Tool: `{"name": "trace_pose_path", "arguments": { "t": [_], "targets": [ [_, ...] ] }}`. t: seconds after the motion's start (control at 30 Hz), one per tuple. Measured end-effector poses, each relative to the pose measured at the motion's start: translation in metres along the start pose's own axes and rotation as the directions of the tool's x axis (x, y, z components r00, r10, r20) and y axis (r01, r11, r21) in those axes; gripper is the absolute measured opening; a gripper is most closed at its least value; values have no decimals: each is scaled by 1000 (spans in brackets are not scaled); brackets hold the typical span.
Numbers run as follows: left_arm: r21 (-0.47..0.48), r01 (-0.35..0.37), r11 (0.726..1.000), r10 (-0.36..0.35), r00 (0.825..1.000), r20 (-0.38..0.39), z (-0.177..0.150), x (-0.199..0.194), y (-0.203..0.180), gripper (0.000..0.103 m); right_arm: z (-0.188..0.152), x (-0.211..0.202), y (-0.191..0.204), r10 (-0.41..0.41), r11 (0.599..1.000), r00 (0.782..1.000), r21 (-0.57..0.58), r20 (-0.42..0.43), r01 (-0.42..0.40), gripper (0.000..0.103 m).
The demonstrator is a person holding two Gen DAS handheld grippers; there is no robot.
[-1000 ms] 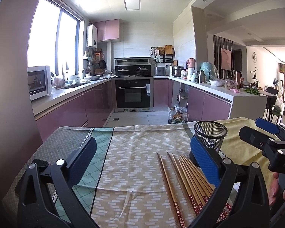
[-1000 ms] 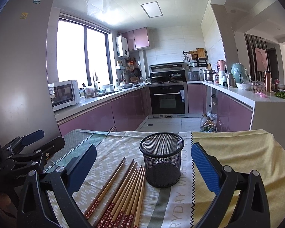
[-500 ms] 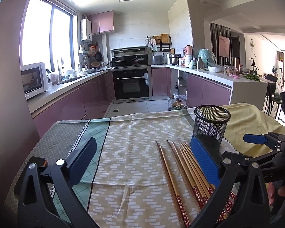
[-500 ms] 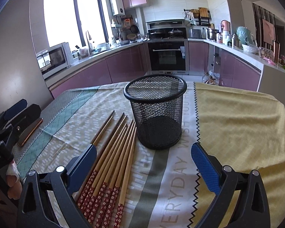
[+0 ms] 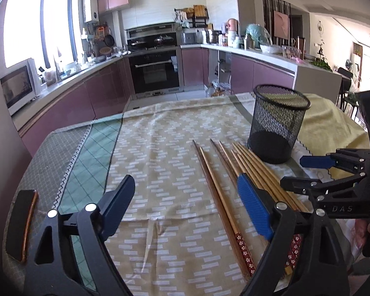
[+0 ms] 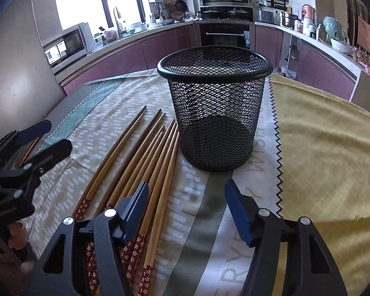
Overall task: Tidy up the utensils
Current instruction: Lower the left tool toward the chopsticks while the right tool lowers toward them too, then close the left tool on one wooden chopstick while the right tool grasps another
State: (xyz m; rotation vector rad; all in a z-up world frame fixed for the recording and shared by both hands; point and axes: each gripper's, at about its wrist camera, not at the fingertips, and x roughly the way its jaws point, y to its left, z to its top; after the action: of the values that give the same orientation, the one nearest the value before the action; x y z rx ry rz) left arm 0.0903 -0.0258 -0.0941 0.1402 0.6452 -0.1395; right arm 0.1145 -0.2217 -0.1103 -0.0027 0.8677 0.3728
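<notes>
Several wooden chopsticks point(image 5: 217, 170) with red flowered ends lie side by side on the tablecloth, just left of an upright, empty black mesh cup point(image 5: 276, 123). My left gripper point(image 5: 185, 199) hovers over the cloth near the chopsticks' red ends. Its jaws are closing and grip nothing. In the right wrist view the chopsticks point(image 6: 145, 155) and the mesh cup point(image 6: 214, 108) sit ahead. My right gripper point(image 6: 187, 204) hangs above bare cloth in front of the cup, jaws closing, nothing pressed between them. Its left finger overlaps the chopsticks' ends.
A dark phone point(image 5: 22, 222) lies at the table's left edge. The patterned tablecloth point(image 5: 160, 148) gives way to a yellow cloth point(image 6: 320, 148) on the right. The right gripper point(image 5: 318, 172) shows at the right of the left wrist view. Kitchen counters stand behind.
Both grippers have sunk toward the table and tipped downward, so the chopsticks and cup appear larger and nearer. Both pairs of jaws stand narrower than before.
</notes>
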Motion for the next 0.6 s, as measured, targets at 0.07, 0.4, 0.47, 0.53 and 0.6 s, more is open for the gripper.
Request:
{"name": "trace_pose_path", "arguments": {
  "t": [0.07, 0.4, 0.47, 0.53, 0.6],
  "targets": [
    [8, 23, 1000, -23, 998, -51, -3, 15, -1, 75, 1, 1, -1, 5, 1000, 1000, 0, -18, -5, 49],
    [9, 106, 994, -103, 980, -170, -6, 55, 0, 56, 4, 5, 3, -5, 999, 998, -37, -56, 3, 30],
    [6, 112, 994, -109, 976, -187, -6, 61, 1, 51, 3, 5, 4, -19, 999, 998, -46, -60, 16, 27],
    [4, 118, 993, -115, 974, -194, -6, 63, 1, 51, 4, 6, 5, -22, 999, 998, -48, -63, 18, 26],
    [4, 131, 991, -127, 971, -204, -3, 67, 1, 51, 5, 7, 5, -23, 999, 998, -51, -66, 19, 26]
  ]
}}
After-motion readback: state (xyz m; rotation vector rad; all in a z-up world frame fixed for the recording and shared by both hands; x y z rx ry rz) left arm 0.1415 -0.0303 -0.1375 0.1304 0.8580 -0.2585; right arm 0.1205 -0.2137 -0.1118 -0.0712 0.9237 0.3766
